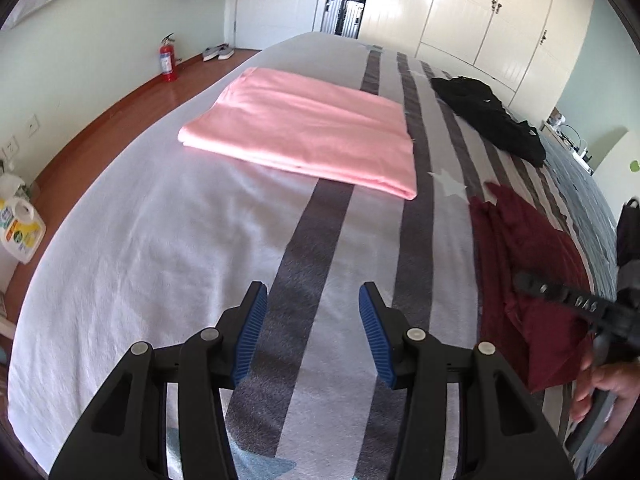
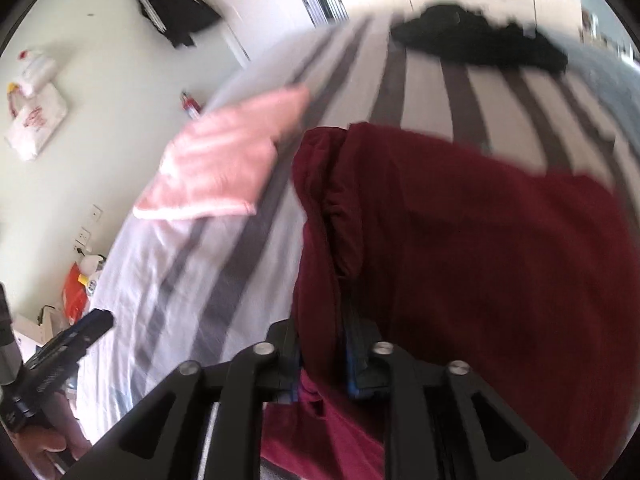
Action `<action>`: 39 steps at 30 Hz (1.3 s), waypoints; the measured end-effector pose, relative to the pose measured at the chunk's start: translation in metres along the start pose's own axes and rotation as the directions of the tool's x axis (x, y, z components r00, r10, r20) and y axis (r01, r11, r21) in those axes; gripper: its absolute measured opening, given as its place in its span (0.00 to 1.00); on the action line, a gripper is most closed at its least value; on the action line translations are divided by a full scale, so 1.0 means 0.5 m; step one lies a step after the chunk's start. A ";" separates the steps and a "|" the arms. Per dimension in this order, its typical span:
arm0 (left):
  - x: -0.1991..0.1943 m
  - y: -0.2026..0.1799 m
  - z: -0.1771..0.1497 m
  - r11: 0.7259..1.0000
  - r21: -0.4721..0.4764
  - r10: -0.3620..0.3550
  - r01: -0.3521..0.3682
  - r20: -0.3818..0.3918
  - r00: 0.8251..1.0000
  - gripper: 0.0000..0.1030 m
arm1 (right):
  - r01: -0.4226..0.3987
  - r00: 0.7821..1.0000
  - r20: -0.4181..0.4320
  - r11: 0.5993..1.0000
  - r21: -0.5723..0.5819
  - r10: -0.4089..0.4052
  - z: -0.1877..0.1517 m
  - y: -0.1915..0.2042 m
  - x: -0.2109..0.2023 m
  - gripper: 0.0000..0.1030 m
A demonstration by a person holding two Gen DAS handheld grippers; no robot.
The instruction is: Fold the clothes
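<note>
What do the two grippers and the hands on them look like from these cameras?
Both the left gripper and right gripper are black linkage frames with silver round pivot pins and ribbed blue finger pads. White lettering marks one arm. Bare-skinned hands grip the handles; no sleeves or cables visible.

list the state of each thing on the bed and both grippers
pink cloth: folded flat on the bed
dark red garment: unfolded, bunched, one edge pinched in the right gripper
black garment: unfolded, crumpled heap at the far side
left gripper: open, empty, above the bedspread
right gripper: shut on the dark red garment
bedspread: spread out, lightly wrinkled
</note>
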State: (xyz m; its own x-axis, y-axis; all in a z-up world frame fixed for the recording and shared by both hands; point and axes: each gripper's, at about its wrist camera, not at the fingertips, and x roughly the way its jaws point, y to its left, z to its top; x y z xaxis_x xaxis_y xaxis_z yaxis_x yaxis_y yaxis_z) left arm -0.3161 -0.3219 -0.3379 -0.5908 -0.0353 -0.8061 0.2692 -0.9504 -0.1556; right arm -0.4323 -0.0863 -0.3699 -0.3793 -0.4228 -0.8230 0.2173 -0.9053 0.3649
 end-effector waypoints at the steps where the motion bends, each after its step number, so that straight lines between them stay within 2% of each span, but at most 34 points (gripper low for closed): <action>1: 0.001 0.000 -0.001 1.000 -0.001 -0.001 0.001 -0.001 1.000 0.44 | -0.014 1.000 -0.005 1.000 0.003 0.014 -0.005 -0.001 0.002 0.23; 3: 0.004 -0.006 -0.002 1.000 -0.004 -0.014 0.014 -0.004 1.000 0.44 | -0.064 0.998 0.019 0.998 -0.027 0.065 -0.015 0.005 -0.019 0.35; 6: 0.006 -0.027 0.000 1.000 0.004 -0.030 0.030 0.000 1.000 0.44 | -0.139 0.989 0.042 0.987 -0.081 0.143 -0.032 0.017 -0.072 0.47; 9: 0.008 -0.065 0.004 0.998 0.021 -0.054 0.054 -0.002 0.999 0.44 | -0.176 0.980 0.073 0.979 -0.103 0.184 -0.053 0.008 -0.131 0.51; 11: 0.011 -0.097 0.010 0.996 0.039 -0.085 0.085 -0.005 0.996 0.44 | -0.117 0.986 0.105 0.986 -0.116 0.129 -0.071 -0.019 -0.165 0.51; 15: 0.024 -0.192 0.017 0.986 0.102 -0.133 0.133 -0.008 0.991 0.44 | 0.027 0.990 0.135 1.000 0.007 -0.028 -0.073 -0.155 -0.192 0.51; 18: 0.046 -0.267 0.021 0.975 0.147 -0.168 0.169 -0.022 0.986 0.44 | 0.123 0.981 0.140 0.989 0.080 -0.133 -0.071 -0.262 -0.208 0.51; 20: 0.066 -0.315 0.020 0.966 0.175 -0.185 0.190 -0.040 0.982 0.44 | 0.152 0.975 0.146 0.984 0.098 -0.165 -0.057 -0.318 -0.211 0.51; 24: 0.122 -0.381 0.018 0.951 0.254 -0.162 0.178 -0.080 0.983 0.44 | 0.162 0.975 0.135 0.981 0.101 -0.175 -0.046 -0.391 -0.211 0.51; 25: 0.136 -0.393 0.015 0.945 0.273 -0.157 0.178 -0.098 0.983 0.39 | 0.158 0.976 0.131 0.982 0.104 -0.171 -0.050 -0.400 -0.208 0.51; 26: 0.148 -0.400 0.012 0.941 0.292 -0.145 0.171 -0.107 0.984 0.20 | 0.146 0.979 0.127 0.984 0.104 -0.159 -0.048 -0.408 -0.202 0.51; 27: 0.159 -0.396 0.012 0.945 0.280 -0.143 0.171 -0.119 0.983 0.13 | 0.141 0.981 0.123 0.985 0.100 -0.152 -0.046 -0.412 -0.194 0.51; 29: 0.183 -0.380 0.014 0.956 0.231 -0.149 0.181 -0.149 0.978 0.11 | 0.124 0.983 0.120 0.987 0.099 -0.135 -0.048 -0.422 -0.183 0.51; 31: 0.195 -0.348 0.019 0.969 0.135 -0.182 0.205 -0.163 0.970 0.11 | 0.108 0.986 0.119 0.989 0.101 -0.120 -0.061 -0.423 -0.174 0.51; 33: 0.205 -0.312 0.021 0.972 0.037 -0.222 0.231 -0.168 0.961 0.15 | 0.094 0.988 0.113 0.991 0.098 -0.105 -0.069 -0.428 -0.160 0.52; 35: 0.206 -0.287 0.020 0.970 -0.017 -0.242 0.243 -0.164 0.956 0.28 | 0.083 0.988 0.122 0.993 0.080 -0.093 -0.083 -0.438 -0.159 0.53; 37: 0.200 -0.271 0.023 0.969 -0.048 -0.249 0.244 -0.163 0.955 0.38 | 0.073 0.989 0.123 0.995 0.066 -0.080 -0.089 -0.445 -0.164 0.53; 38: 0.193 -0.263 0.026 0.967 -0.060 -0.253 0.247 -0.153 0.955 0.39 | 0.069 0.990 0.122 0.995 0.065 -0.077 -0.089 -0.449 -0.167 0.53; 39: 0.182 -0.258 0.029 0.973 -0.048 -0.230 0.225 -0.135 0.964 0.39 | 0.066 0.990 0.120 0.995 0.068 -0.074 -0.087 -0.455 -0.170 0.53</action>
State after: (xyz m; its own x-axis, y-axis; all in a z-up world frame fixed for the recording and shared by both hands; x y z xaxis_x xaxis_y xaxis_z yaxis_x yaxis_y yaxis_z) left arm -0.4158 -0.2072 -0.3830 -0.5288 0.2261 -0.8181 0.1651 -0.9181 -0.3604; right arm -0.4105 0.1575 -0.4019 -0.4993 -0.3564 -0.7898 0.1302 -0.9320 0.3383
